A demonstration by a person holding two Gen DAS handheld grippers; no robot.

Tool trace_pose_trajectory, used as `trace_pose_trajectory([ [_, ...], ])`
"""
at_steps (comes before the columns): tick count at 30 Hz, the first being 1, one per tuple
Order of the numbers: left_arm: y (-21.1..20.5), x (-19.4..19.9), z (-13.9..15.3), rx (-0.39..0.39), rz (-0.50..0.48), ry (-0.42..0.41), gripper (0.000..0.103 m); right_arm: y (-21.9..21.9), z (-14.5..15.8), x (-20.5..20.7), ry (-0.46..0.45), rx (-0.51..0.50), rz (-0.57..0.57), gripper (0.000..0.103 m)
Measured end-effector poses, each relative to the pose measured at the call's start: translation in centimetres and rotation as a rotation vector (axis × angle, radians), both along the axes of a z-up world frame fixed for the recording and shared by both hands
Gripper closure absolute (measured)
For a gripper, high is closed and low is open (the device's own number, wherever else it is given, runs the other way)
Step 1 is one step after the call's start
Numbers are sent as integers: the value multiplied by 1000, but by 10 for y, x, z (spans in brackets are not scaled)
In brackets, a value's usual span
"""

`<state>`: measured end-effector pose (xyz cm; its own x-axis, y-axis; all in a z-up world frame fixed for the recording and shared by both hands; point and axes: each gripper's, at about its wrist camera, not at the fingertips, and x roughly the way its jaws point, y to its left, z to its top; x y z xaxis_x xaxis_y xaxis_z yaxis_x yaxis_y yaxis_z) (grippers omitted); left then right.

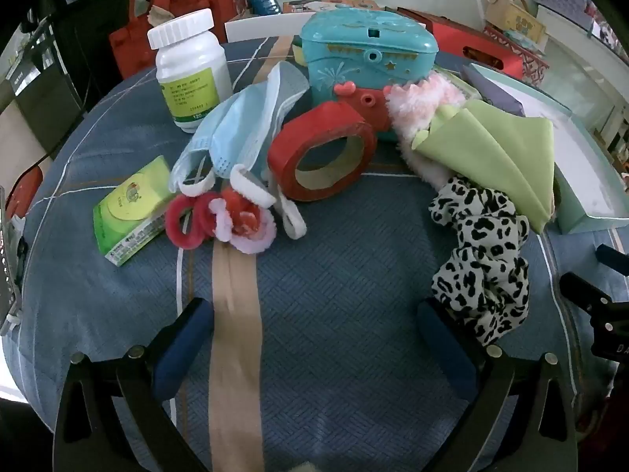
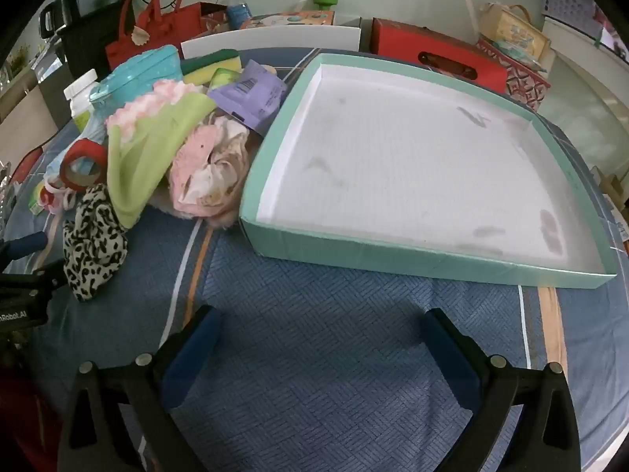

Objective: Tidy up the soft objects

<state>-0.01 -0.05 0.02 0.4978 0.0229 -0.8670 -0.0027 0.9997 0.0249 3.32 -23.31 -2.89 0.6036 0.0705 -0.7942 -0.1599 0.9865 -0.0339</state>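
Counter (image 2: 334,314), blue quilted cover: carries all items.
Teal tray (image 2: 432,263), at 1 o'clock of the right gripper (image 2: 322,354): empty; sorting apparently not begun.
Green cloth (image 1: 503,149), leopard-print scrunchie (image 1: 479,267), at 2 o'clock of the left gripper (image 1: 314,350); face masks (image 1: 236,129), hair ties (image 1: 220,220), at 11 o'clock: all unsorted.
Both grippers: spread wide, holding nothing.

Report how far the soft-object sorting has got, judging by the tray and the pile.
Done: nothing visible. The teal tray holds no items. In hand: nothing. The left gripper and right gripper are both open over bare tablecloth. Left: the whole pile beside the tray, including the leopard-print scrunchie, green cloth, blue face mask, fuzzy hair ties and pink fluffy item.
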Motion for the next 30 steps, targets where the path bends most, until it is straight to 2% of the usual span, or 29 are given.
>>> trace_pose_trajectory([
  [4,1,0,0,-23,0,4,0,0,0,0,1,0,0,0],
  [30,1,2,-2,-29,-1,5,0,0,0,-2,-11,2,12,0],
])
